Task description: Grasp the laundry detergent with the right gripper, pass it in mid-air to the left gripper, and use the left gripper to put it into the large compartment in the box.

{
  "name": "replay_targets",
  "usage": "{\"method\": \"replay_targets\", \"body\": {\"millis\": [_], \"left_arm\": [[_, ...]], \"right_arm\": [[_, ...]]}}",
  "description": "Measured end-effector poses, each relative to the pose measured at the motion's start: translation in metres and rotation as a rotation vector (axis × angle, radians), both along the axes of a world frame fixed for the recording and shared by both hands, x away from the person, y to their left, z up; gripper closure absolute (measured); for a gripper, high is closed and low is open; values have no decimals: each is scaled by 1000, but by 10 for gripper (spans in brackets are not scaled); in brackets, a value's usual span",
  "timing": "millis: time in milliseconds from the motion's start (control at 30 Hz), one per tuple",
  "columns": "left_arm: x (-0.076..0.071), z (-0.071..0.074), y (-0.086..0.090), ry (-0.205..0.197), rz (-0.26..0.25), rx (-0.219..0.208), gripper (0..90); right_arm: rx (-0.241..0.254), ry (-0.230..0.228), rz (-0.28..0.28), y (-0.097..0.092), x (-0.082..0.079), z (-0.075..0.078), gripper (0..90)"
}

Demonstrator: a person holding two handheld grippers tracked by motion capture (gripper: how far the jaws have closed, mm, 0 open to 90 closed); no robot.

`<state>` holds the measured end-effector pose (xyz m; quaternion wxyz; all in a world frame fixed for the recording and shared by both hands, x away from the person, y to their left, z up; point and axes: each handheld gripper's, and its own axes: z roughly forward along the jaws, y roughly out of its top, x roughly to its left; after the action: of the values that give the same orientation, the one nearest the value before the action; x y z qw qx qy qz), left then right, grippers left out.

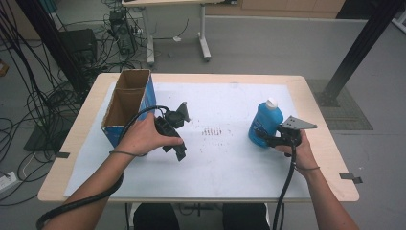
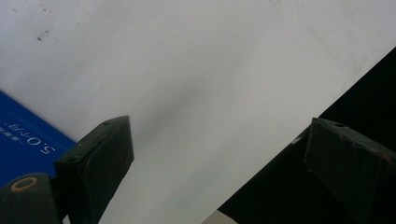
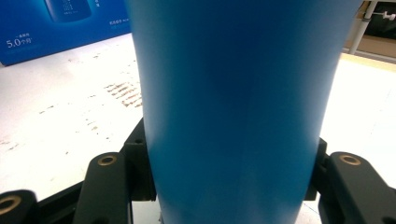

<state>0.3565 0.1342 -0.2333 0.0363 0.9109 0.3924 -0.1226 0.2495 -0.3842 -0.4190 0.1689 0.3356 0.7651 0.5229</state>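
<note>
The right gripper is clamping the blue bottle low on its body, keeping it upright on the surface. The left gripper, jaws spread wide and holding nothing, is waiting beside the open carton, probably the bottle's destination.

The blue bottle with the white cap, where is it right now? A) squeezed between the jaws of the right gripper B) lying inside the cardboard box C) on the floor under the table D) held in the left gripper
A: the right gripper view shows the right gripper with a jaw pressed against each side of the blue bottle, while the left gripper stands open over the white table cover.
</note>
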Motion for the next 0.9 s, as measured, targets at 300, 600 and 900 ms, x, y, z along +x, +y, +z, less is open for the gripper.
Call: {"method": "replay_targets", "body": {"millis": [300, 600, 900], "left_arm": [[-2, 5, 0, -10, -6, 2, 84], [-7, 14, 2, -31, -19, -12, 84], [-11, 25, 4, -51, -37, -23, 84]], "right_arm": [[0, 7, 1, 0, 1, 2, 415], [12, 14, 7, -2, 0, 4, 416], [26, 18, 37, -1, -1, 13, 416]]}}
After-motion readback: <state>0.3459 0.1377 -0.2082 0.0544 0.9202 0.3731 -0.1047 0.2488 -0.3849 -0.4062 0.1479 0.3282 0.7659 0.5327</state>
